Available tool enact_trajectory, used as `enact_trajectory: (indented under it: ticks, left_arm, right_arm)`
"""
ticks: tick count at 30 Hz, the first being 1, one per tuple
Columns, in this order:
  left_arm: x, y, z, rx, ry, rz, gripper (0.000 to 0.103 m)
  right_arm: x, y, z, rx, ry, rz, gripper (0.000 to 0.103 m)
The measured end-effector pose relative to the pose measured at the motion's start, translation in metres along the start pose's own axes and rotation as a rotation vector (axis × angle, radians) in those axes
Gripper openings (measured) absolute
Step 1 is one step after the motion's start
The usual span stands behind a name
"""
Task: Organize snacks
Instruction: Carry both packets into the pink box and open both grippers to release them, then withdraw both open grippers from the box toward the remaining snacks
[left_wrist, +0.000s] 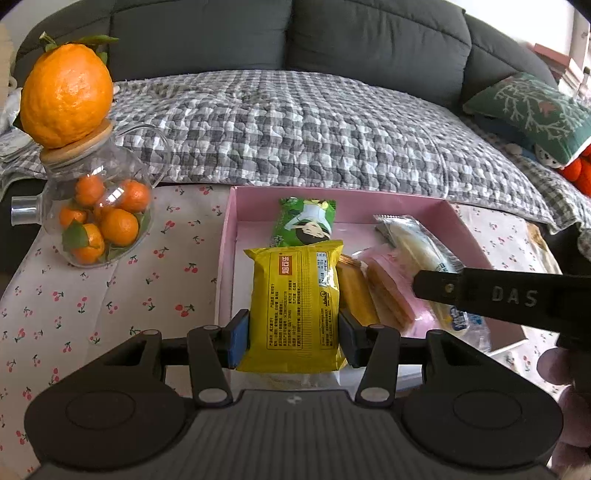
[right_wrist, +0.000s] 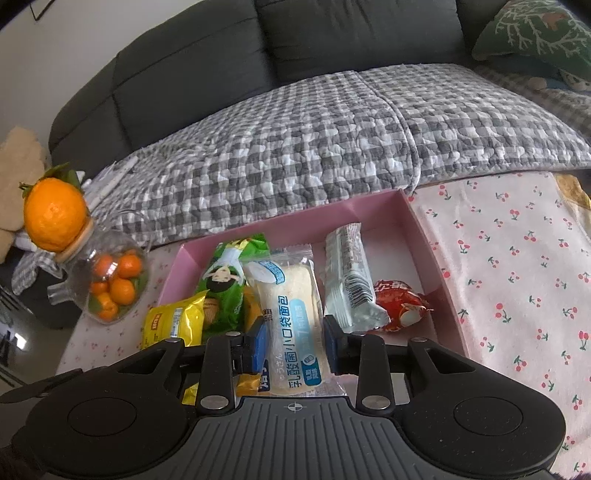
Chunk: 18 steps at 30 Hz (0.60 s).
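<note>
Left wrist view: the left gripper (left_wrist: 293, 338) is pinched on a yellow packet (left_wrist: 295, 306), held over the near edge of a pink box (left_wrist: 227, 254) on a cherry-print cloth (left_wrist: 92, 295). A green packet (left_wrist: 306, 221) lies just beyond it, and pink wafers (left_wrist: 388, 291) are seen only here. The right gripper's arm (left_wrist: 509, 299) crosses from the right.

Right wrist view: the right gripper (right_wrist: 295, 339) is clamped on a bread packet (right_wrist: 291, 314) above the box (right_wrist: 424, 236). Shown only here are a silver packet (right_wrist: 349, 280) and a red candy (right_wrist: 400, 304) lying in the box, touching each other. A jar of oranges (right_wrist: 114, 284), topped by a large orange (right_wrist: 55, 218), stands left of the box in both views.
</note>
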<state>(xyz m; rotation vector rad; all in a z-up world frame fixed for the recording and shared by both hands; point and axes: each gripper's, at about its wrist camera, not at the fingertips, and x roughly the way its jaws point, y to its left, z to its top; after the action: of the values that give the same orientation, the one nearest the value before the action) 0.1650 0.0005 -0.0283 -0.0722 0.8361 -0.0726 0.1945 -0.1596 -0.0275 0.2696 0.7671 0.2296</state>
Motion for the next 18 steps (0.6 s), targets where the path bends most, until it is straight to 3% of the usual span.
enact_trajectory:
  ticks: [4, 9, 14, 18]
  left_arm:
    - [-0.002, -0.004, 0.000, 0.035, -0.021, 0.027, 0.067]
    - [-0.005, -0.006, 0.000, 0.047, -0.023, 0.045, 0.074]
    - [-0.010, -0.004, -0.002, 0.049, -0.020, 0.047, 0.078]
    - [-0.013, -0.001, -0.005, 0.028, 0.018, 0.038, 0.079]
  right_arm:
    - [-0.004, -0.001, 0.002, 0.010, -0.007, -0.006, 0.049]
    - [-0.012, 0.000, 0.002, 0.015, -0.022, -0.012, 0.051]
    - [-0.022, 0.003, 0.001, 0.009, -0.036, -0.005, 0.060]
    - [-0.031, 0.006, -0.001, -0.022, -0.024, -0.001, 0.060]
